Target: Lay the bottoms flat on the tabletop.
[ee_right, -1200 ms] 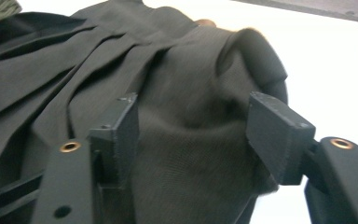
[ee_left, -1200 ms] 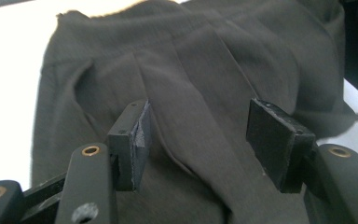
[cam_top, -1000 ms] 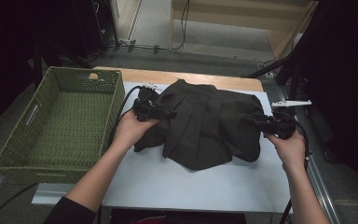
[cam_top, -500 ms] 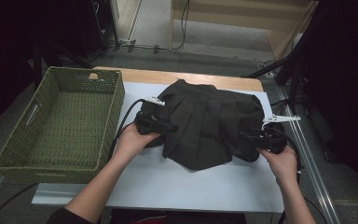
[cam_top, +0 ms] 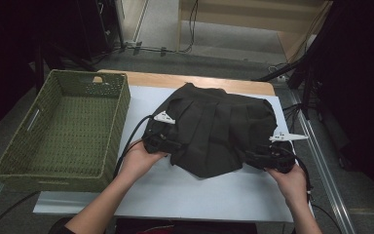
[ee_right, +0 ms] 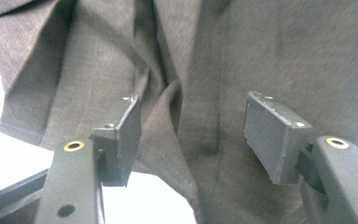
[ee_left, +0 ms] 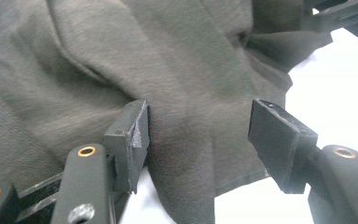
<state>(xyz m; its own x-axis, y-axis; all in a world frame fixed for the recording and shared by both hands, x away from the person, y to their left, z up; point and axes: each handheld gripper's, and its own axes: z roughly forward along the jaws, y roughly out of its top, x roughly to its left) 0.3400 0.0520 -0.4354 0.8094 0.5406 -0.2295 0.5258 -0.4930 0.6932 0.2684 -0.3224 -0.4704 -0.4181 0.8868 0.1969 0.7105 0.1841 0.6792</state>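
Left gripper (cam_top: 161,141): at the near-left edge of the dark garment (cam_top: 219,129), jaws apart with a raised fold of cloth standing between them; in the left gripper view (ee_left: 198,140) one pad touches the fold, the other stands clear of it. Right gripper (cam_top: 268,157): at the garment's near-right edge, jaws apart and just opened wider; in the right gripper view (ee_right: 191,140) a ridge of cloth (ee_right: 177,70) lies between the pads, neither pressing on it. Dark garment: grey-black woven cloth with stitched hems, lying crumpled and pleated, spread flat on the white counter (cam_top: 185,190), touching both grippers. Green woven basket (cam_top: 61,129): left of the garment, near but apart from it, on the counter's left end. Person's hands: one behind each gripper, on the garment's near side.
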